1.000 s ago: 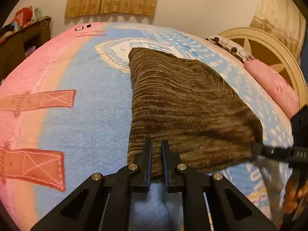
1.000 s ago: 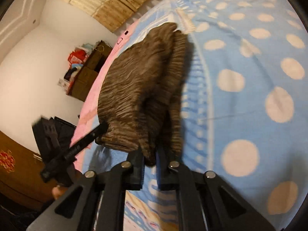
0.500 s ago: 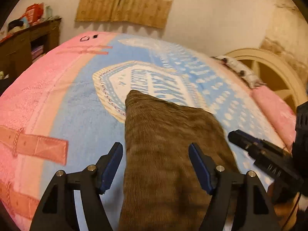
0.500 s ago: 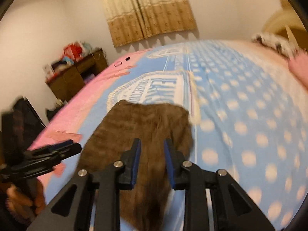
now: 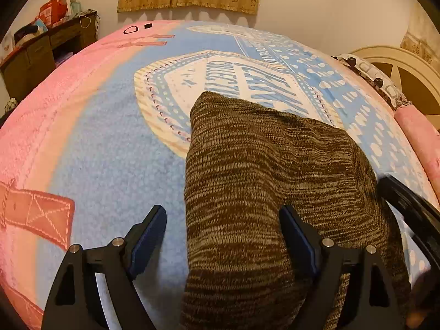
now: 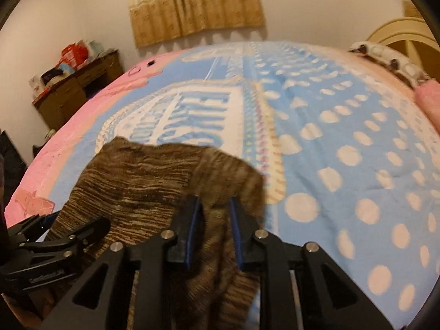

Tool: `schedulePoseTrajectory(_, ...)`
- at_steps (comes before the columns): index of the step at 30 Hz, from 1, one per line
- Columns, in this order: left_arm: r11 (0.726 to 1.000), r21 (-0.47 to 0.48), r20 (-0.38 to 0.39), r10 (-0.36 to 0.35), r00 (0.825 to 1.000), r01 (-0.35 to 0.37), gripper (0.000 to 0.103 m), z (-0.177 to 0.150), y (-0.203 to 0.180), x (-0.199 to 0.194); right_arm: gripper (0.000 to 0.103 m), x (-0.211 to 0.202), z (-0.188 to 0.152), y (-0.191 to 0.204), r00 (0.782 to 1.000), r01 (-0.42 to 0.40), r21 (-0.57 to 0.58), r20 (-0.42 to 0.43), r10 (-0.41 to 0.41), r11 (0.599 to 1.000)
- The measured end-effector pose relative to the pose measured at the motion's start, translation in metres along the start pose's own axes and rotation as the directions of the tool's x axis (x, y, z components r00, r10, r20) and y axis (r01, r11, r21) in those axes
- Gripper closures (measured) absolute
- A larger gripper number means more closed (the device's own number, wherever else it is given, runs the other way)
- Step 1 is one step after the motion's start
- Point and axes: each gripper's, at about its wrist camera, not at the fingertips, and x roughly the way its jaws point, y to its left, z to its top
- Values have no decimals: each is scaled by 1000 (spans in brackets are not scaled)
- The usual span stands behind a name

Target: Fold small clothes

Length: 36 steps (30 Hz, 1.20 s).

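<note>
Brown knit garment [image 5: 264, 181] on bed blanket [image 5: 110, 143], lower centre: left claw [image 5: 222, 236] opening wide astride its edge; right claw [image 6: 213, 228] narrow, cloth between, untouched.

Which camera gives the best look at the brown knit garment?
The left wrist view: the brown knit garment is sharp and fills the frame, its knit clear. The right wrist view shows it blurred and partly hidden behind the fingers.
</note>
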Motion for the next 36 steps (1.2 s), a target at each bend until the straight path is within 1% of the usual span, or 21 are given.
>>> schedulePoseTrajectory(2, 1000, 16, -1, 9, 1000, -9, 18, -2, -1, -2, 75, -25, -9, 6, 999, -32, -17, 21, 33, 999)
schedulePoseTrajectory(4, 999, 33, 0, 23, 1000, -23, 18, -3, -3, -6, 75, -45, -21, 15, 999, -43, -48, 30, 45, 998)
schedulePoseTrajectory(6, 998, 49, 0, 34, 999, -34, 18, -6, -4, -9, 75, -56, -33, 20, 998, -51, -75, 28, 53, 996)
schedulePoseTrajectory(7, 998, 51, -1, 36, 999, -36, 18, -6, -4, -10, 75, -58, -39, 22, 998, -55, -88, 10, 56, 995)
schedulePoseTrajectory(10, 997, 70, -4, 42, 999, -42, 18, -12, -5, -15, 74, -48, -57, 23, 998, -25, -113, -66, 18, 993)
schedulePoseTrajectory(11, 996, 81, -2, 46, 999, -46, 18, -15, -5, -17, 74, -43, -64, 20, 996, -27, -107, -83, 18, 994)
schedulePoseTrajectory(15, 994, 97, 2, 59, 998, -58, 18, -19, -6, -21, 74, -50, -70, 10, 995, -63, -30, -76, 61, 998)
schedulePoseTrajectory(19, 992, 106, 25, 71, 997, -73, 17, -23, -8, -22, 73, -54, -80, 9, 995, -74, -9, -70, 73, 997)
schedulePoseTrajectory(22, 988, 119, 56, 88, 995, -94, 15, -28, -11, -23, 69, -55, -90, 4, 993, -97, 34, -68, 100, 995)
schedulePoseTrajectory(23, 988, 119, 59, 91, 994, -97, 15, -28, -11, -23, 66, -55, -93, 1, 992, -107, 53, -64, 110, 993)
schedulePoseTrajectory(25, 989, 114, 57, 85, 995, -91, 14, -28, -9, -23, 65, -55, -95, -3, 990, -127, 81, -50, 132, 989)
schedulePoseTrajectory(28, 994, 90, 43, 59, 997, -63, 14, -29, -5, -23, 65, -55, -94, 0, 991, -121, 74, -48, 125, 990)
schedulePoseTrajectory(31, 999, 49, 28, 13, 1000, -14, 14, -34, 4, -26, 64, -56, -95, -1, 990, -127, 83, -57, 132, 988)
schedulePoseTrajectory(36, 999, 51, 26, -1, 1000, -1, 13, -47, 5, -37, 62, -67, -103, -2, 990, -123, 96, -56, 128, 988)
